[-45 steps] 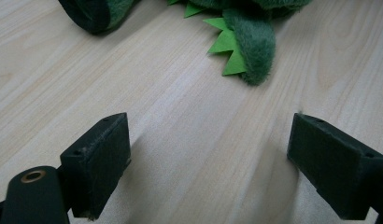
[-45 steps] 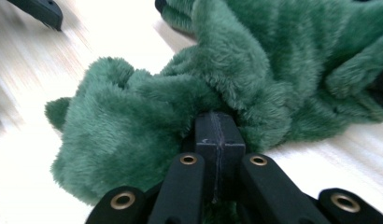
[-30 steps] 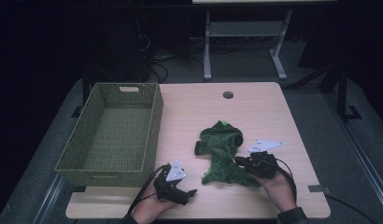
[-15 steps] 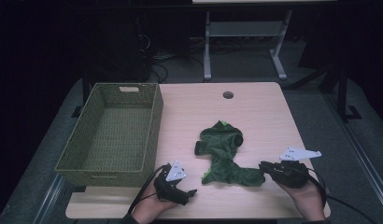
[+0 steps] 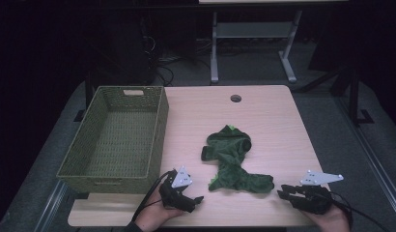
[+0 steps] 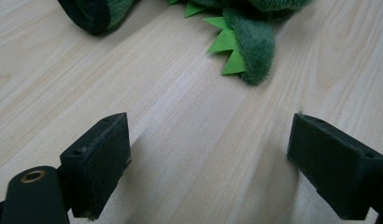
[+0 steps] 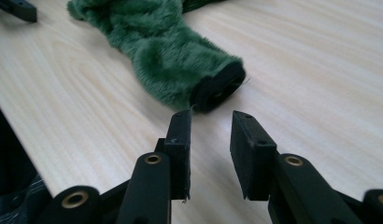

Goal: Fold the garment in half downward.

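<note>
Green plush garment [image 5: 232, 162] lies loose on the wooden table [image 5: 278, 125], just below the middle of the high view, a dark-cuffed sleeve [image 5: 266, 182] stretched toward the lower right of the frame; bright green felt spikes [image 6: 227, 44] run along one edge, seen at the top of the left gripper view; the garment is flat on the wood and gripped by nothing.

Your right gripper [image 5: 286, 192] sits low at the lower right of the high view, just beside that sleeve end and apart from it; in the right gripper view [image 7: 210, 135] the dark cuff [image 7: 220, 88] lies just ahead of the tips; the jaws stand at a narrow gap, have just been opening, and nothing is between them.

Your left gripper [image 5: 193, 200] rests at the lower centre-left of the high view, near the garment's spiked edge, not touching it; in the left gripper view [image 6: 208, 163] the jaws stand wide over bare wood.

Woven green basket [image 5: 160, 125] occupies the left half of the high view, near your left gripper; a round grommet hole [image 5: 235, 98] marks the table's far edge, upper centre.
</note>
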The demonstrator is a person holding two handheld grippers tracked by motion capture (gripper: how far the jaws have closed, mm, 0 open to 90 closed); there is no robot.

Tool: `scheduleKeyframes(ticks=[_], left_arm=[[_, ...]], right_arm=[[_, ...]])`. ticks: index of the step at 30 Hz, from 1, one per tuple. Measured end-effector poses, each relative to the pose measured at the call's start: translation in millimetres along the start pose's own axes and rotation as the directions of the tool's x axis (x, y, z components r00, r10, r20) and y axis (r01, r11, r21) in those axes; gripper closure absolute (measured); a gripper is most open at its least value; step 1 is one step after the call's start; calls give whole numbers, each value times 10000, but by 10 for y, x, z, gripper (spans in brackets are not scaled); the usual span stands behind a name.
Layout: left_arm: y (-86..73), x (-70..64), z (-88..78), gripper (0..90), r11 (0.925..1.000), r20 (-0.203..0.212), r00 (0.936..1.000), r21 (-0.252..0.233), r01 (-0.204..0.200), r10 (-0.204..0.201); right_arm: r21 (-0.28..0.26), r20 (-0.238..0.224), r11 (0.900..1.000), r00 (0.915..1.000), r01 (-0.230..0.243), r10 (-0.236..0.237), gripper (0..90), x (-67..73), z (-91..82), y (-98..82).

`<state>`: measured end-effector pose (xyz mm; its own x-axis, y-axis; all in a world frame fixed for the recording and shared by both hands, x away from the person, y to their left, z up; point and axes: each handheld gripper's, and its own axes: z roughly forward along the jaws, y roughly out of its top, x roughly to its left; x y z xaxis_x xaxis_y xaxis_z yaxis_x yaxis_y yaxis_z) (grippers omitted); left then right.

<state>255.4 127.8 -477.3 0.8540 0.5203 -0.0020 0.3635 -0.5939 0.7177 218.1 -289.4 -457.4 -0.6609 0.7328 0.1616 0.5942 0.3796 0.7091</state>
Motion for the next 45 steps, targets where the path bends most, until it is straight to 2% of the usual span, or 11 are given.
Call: scheduleKeyframes(ticks=[4,8,11,12,15,19,25,31,36,39,45], left_arm=[[0,0,0,125,10000,12,10000,2,-1,1],[1,0,1,124,10000,4,10000,0,-5,5],[1,0,1,124,10000,2,10000,2,-7,7],[1,0,0,124,10000,2,10000,0,-6,6],[1,0,1,124,10000,0,10000,0,-8,8],[1,-1,1,124,10000,0,10000,-3,-5,5],[1,-1,1,124,10000,1,10000,-2,-5,5],[1,0,0,124,10000,3,10000,2,-10,10],[1,0,0,124,10000,2,10000,0,-7,7],[1,0,0,124,10000,1,10000,0,-8,8],[2,-2,4,124,10000,21,10000,-23,17,-17]], right_arm=[[101,-400,9999,9992,-31,35,651,15,78,19],[298,-495,9995,9988,51,-36,650,10,180,74],[266,-615,9996,9981,-60,76,657,1,210,104],[268,-611,9996,9981,-81,98,677,-4,216,108],[275,-573,9996,9983,-57,73,813,-13,220,113],[341,-647,9994,9978,-109,131,861,-17,205,117],[34,-857,9998,9961,204,-200,870,8,137,186],[-472,-1015,9968,9925,643,-688,872,54,98,352],[-888,-1298,9900,9842,1093,-1203,873,129,86,509],[-1075,-1466,9830,9756,1485,-1634,873,179,130,625],[-1074,-1836,9729,9577,2047,-2218,873,282,247,845]])
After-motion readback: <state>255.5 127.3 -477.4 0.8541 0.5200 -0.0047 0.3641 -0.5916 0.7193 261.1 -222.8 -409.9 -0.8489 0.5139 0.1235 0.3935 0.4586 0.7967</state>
